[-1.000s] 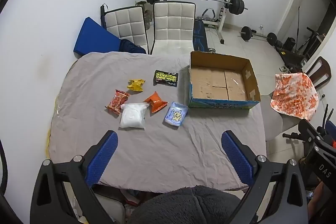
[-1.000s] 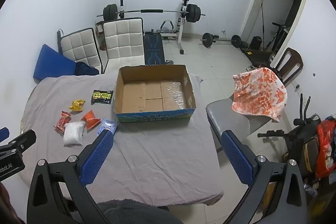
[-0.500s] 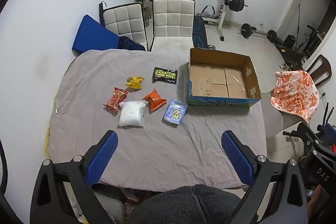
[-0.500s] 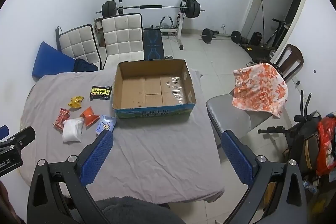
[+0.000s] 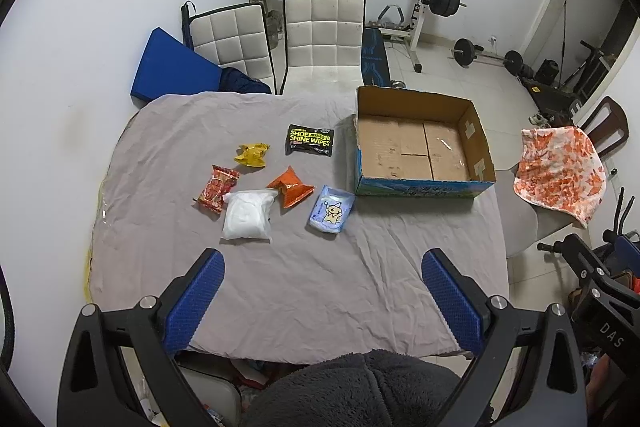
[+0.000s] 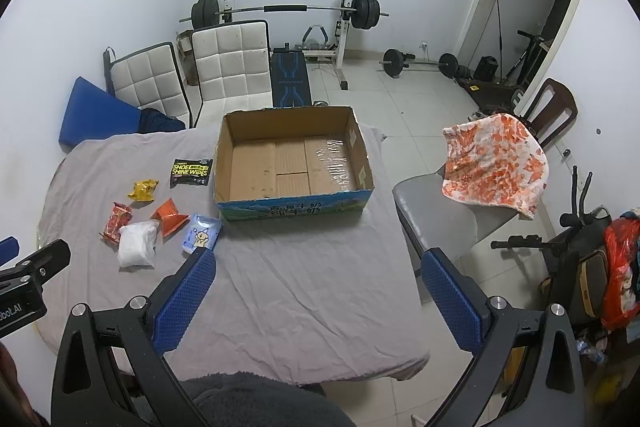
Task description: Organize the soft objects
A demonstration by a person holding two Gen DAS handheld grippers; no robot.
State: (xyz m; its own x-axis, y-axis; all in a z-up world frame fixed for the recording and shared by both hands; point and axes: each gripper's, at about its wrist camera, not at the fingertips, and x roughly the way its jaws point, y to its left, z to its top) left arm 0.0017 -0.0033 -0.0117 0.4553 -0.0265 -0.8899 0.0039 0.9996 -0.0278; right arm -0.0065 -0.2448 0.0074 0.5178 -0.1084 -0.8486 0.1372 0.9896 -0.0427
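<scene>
Left gripper (image 5: 322, 285) hangs high over the near edge of the table (image 5: 304, 291), jaws spread wide, nothing btwn the blue pads. Right gripper (image 6: 318, 285) is the same: wide open, empty, held above the table's near right part.

Six soft packs lie loose on the grey cloth, left of the cardboard box (image 5: 420, 183): white pouch (image 5: 249, 214), red pack (image 5: 216, 187) touching its left side, orange packet (image 5: 291, 186) at its upper right, light-blue pack (image 5: 332, 214) nearest the box, yellow wrapper (image 5: 252, 155) and black shoe-wipes pack (image 5: 310, 140) further back. Box is open-topped and empty inside.

Step in hand looks like the first pick, w/ the box as the likely target. Best approach: left gripper drops onto the white pouch or blue pack, closes across the narrow width, w/o snagging the cloth. Pouches will prob. squash and sag, so grip mid-body, lift straight, release low in the box.
</scene>
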